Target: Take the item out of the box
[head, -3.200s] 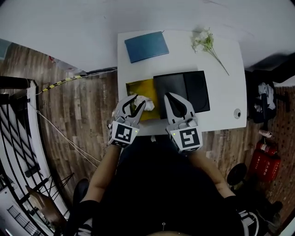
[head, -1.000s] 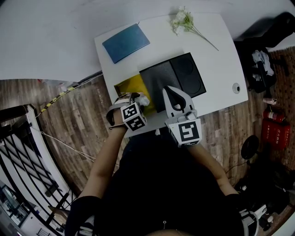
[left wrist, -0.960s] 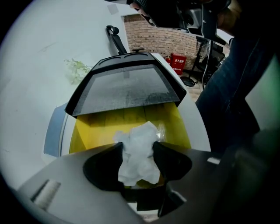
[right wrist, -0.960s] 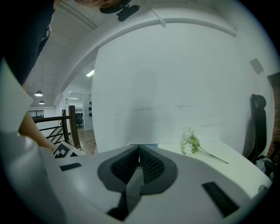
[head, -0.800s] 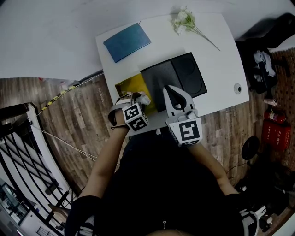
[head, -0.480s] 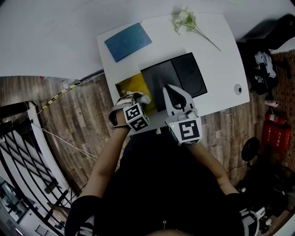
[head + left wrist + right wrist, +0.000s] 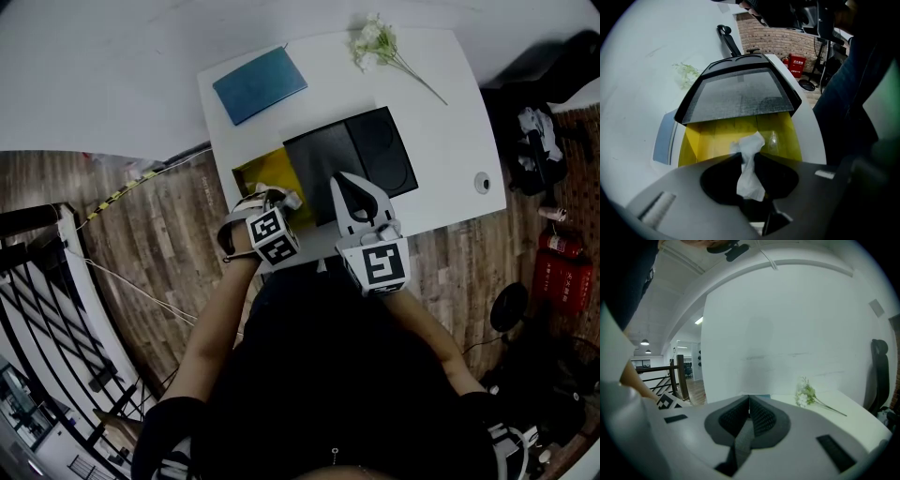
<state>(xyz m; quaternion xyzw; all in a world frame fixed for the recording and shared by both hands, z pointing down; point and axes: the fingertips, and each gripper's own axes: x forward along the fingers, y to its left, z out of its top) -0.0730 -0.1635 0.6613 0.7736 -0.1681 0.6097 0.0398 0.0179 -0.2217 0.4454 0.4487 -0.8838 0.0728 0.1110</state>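
An open yellow box (image 7: 265, 172) lies at the near left of the white table (image 7: 441, 112), its black lid (image 7: 352, 159) swung over to the right. In the left gripper view the yellow box (image 7: 717, 136) sits just ahead, under the black lid (image 7: 736, 96). A crumpled white tissue (image 7: 751, 161) rises out of it between the jaws. My left gripper (image 7: 748, 157) is closing and its tips pinch the tissue (image 7: 290, 199). From above, the left gripper (image 7: 277, 200) hangs over the box's near edge. My right gripper (image 7: 343, 181) rests over the lid, shut and empty (image 7: 749, 401).
A blue book (image 7: 260, 84) lies at the table's far left and a sprig of white flowers (image 7: 380, 42) at the far middle. A small round object (image 7: 482, 182) sits near the right edge. A stair railing (image 7: 37, 309) stands at the left, red canisters (image 7: 562, 248) at the right.
The left gripper's jaws have drawn together on the white tissue over the box. The right gripper has stayed in place over the lid.
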